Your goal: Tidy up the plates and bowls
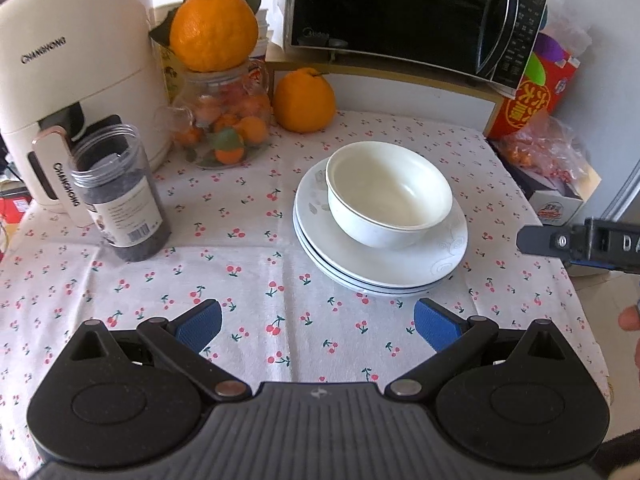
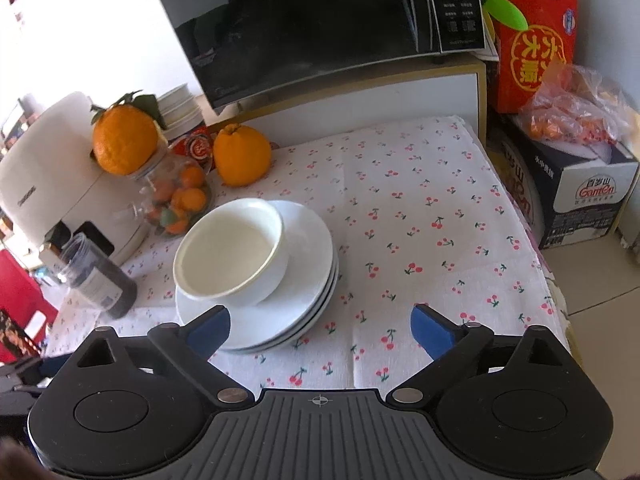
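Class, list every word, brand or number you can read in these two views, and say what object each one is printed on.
"CHANGHONG": on the white air fryer body and again on its drawer handle.
"Ganten": on the dark box right of the table.
Large yellow Chinese characters: on the red box.
"DA": cut off, on the right gripper.
Too small or blurred: the dark jar label and barcode, the microwave button panel.

My white bowl (image 1: 390, 196) and the plates (image 1: 400, 260) under it look glossy, glazed ceramic. The cherry-print tablecloth (image 1: 256, 256) is matt woven cloth; my pads (image 1: 200, 324) are ribbed blue rubber.
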`<action>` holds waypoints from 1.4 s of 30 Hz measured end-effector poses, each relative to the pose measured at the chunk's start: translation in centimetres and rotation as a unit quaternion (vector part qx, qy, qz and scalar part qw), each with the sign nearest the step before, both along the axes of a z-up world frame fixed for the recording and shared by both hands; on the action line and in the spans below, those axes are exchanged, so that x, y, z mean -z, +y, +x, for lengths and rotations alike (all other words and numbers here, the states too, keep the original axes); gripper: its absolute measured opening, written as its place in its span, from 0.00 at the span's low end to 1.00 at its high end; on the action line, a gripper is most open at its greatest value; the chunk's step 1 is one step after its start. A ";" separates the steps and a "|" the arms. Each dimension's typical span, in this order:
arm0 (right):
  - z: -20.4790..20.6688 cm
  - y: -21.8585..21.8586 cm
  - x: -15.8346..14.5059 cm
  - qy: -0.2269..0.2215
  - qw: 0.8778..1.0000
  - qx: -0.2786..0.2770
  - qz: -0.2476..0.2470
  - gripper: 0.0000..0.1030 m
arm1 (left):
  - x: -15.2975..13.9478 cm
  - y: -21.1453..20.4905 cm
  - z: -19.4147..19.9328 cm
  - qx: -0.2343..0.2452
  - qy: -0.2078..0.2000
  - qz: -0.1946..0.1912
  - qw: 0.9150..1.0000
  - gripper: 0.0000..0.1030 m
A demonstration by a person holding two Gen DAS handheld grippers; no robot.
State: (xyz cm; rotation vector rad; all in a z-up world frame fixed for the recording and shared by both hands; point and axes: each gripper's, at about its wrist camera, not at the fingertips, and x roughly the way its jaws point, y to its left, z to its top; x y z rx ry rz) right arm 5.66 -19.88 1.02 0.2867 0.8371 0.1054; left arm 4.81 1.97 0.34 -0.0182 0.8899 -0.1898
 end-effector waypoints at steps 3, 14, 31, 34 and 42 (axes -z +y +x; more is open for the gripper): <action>-0.7 0.8 -0.2 -0.005 1.000 -0.007 -0.024 0.98 | -0.2 -0.3 -0.4 -0.012 -0.005 0.016 1.000 1.00; -1.5 3.3 0.2 0.007 0.996 -0.033 -0.082 0.99 | -0.4 -0.4 -0.3 -0.057 0.005 0.030 0.998 1.00; -1.4 4.6 0.5 0.020 0.994 -0.050 -0.092 0.99 | 0.1 -0.8 -0.3 -0.065 0.009 0.056 0.996 1.00; -1.4 4.8 0.5 0.021 0.994 -0.052 -0.094 0.99 | 0.2 -0.8 -0.3 -0.065 0.011 0.057 0.996 1.00; -1.5 4.8 0.4 0.023 0.994 -0.051 -0.098 0.99 | 0.2 -0.8 -0.2 -0.065 0.011 0.059 0.996 1.00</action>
